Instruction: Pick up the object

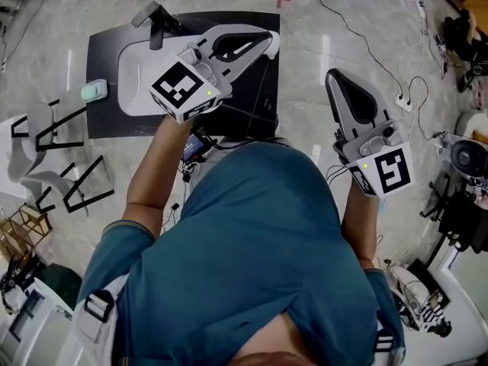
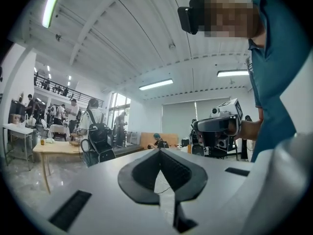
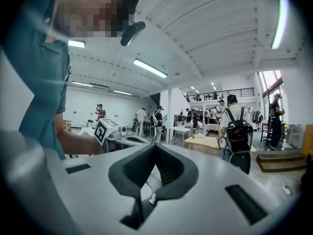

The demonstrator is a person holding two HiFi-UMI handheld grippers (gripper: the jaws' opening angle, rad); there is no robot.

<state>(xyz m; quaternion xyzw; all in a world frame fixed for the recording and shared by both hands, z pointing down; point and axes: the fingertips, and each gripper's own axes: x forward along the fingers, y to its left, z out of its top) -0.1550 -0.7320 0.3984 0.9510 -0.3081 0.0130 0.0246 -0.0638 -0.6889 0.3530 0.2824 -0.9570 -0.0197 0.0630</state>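
Teal shirt [image 1: 259, 235] nearest, straight below the head camera, with the bare left forearm [image 1: 149, 174] and right forearm [image 1: 360, 219] reaching out on either side.

At the end of the left forearm, the left tongs [image 1: 268, 41] — clenched, black tips pressed flat together with nothing caught between, plain in the left gripper view. Held level and angled up-right in the head view, over the right part of a black mat [image 1: 107, 124].

At the end of the right forearm, the right tongs [image 1: 334, 76], likewise clamped tight on nothing. Poised over bare pale marble floor [image 1: 320, 21] to the mat's right, well apart from the left pair.

Farther down, on the mat, a white tray-like shape [image 1: 137, 75], partly hidden behind the left marker cube [image 1: 183, 90]. Just left of that shape, right at the mat's left edge, the small mint-green object [image 1: 94, 91] — lying flat, untouched, well apart from both tongs.

Beyond the mat's left side, white chairs with black frames [image 1: 46, 139]. Off to the right on the floor, a white power strip [image 1: 402, 101] with thin cables.

Far off in both gripper views, a bright hall with standing people [image 3: 239, 126] under a white ribbed ceiling [image 3: 210, 28].
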